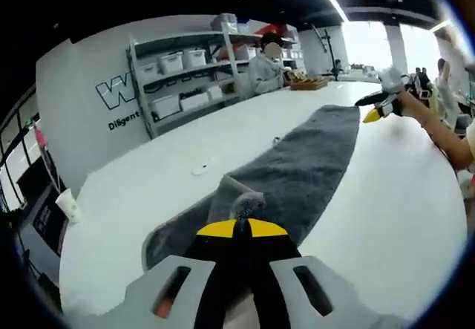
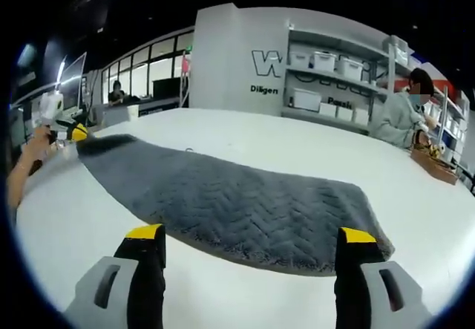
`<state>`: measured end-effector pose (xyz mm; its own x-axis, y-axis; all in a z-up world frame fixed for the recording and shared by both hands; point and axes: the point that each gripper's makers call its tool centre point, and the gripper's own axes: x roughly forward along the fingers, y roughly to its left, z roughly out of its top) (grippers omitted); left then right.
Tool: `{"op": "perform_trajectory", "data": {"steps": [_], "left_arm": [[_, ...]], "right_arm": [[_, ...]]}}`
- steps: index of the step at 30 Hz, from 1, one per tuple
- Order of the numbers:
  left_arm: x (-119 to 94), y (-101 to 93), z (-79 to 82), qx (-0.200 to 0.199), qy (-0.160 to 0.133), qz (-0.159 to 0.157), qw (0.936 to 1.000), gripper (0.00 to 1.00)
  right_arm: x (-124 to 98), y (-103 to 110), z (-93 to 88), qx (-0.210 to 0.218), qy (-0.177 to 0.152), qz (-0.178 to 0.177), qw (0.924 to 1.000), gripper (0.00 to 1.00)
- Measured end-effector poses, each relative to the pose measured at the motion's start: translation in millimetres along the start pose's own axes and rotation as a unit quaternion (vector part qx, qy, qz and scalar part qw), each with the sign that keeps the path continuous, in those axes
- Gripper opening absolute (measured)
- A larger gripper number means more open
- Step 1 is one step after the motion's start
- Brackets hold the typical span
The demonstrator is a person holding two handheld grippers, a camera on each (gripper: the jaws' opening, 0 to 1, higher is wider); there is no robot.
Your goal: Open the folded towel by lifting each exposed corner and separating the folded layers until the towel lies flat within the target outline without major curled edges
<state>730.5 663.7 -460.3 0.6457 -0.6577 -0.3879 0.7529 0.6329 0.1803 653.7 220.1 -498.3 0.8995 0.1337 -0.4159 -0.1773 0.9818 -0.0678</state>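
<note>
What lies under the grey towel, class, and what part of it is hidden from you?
The grey towel lies on the white table, which shows bare all around it. The table surface beneath the towel is covered. The left gripper pinches one towel end.

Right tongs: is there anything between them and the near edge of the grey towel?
Nothing visible. The open right tongs face the towel across bare white table. The left tongs hold the towel's far end, off to the side.
</note>
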Motion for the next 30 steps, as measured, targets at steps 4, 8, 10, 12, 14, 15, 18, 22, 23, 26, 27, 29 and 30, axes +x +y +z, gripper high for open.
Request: {"op": "perform_trajectory", "data": {"steps": [4,8,10,12,14,15,18,22,23,26,27,29,30], "left_arm": [[-9,-2.7,-16.0,0.010,0.018,-0.006,0.9998,0.03],[-15,-10.6,-26.5,0.012,0.026,-0.022,0.9993,0.03],[-18,-15.8,-28.9,0.013,0.026,-0.028,0.9992,0.03],[-21,-17.7,-32.6,0.023,0.034,-0.027,0.9988,0.03],[-24,-17.7,-38.1,0.040,0.048,-0.020,0.9979,0.03],[-24,-18.8,-39.6,0.041,0.051,-0.019,0.9976,0.03],[-22,-26.3,-45.1,0.046,0.059,-0.029,0.9968,0.03],[-19,-32.5,-47.0,0.054,0.061,-0.029,0.9962,0.08],[-18,-33.6,-46.5,0.052,0.061,-0.029,0.9963,0.11],[-18,-35.4,-43.0,0.054,0.056,-0.027,0.9966,0.22],[-18,-35.6,-40.4,0.054,0.052,-0.026,0.9969,0.27],[-19,-36.6,-33.6,0.049,0.039,-0.027,0.9977,0.36],[-19,-37.5,-29.8,0.047,0.031,-0.028,0.9980,0.40]], "right_arm": [[0,1,0.2,-0.001,0.000,0.002,1.0000,0.95],[0,1,-0.8,0.000,0.001,0.002,1.0000,0.95],[0,0,-1.4,0.001,0.002,0.002,1.0000,0.95],[0,0,-1.7,0.002,0.002,0.002,1.0000,0.95],[0,0,-1.5,0.002,0.002,0.002,1.0000,0.95],[0,0,-1.3,0.002,0.002,0.002,1.0000,0.95],[1,1,-1.6,0.001,0.003,0.004,1.0000,0.95],[1,3,-2.1,0.003,0.003,0.008,1.0000,0.95],[1,3,-1.9,0.003,0.003,0.008,1.0000,0.95],[0,3,-1.2,0.004,0.001,0.009,0.9999,0.95],[0,3,-0.9,0.005,0.000,0.009,0.9999,0.95],[0,3,-0.9,0.007,0.001,0.011,0.9999,0.95],[-1,4,-1.0,0.007,0.001,0.011,0.9999,0.95]]}}
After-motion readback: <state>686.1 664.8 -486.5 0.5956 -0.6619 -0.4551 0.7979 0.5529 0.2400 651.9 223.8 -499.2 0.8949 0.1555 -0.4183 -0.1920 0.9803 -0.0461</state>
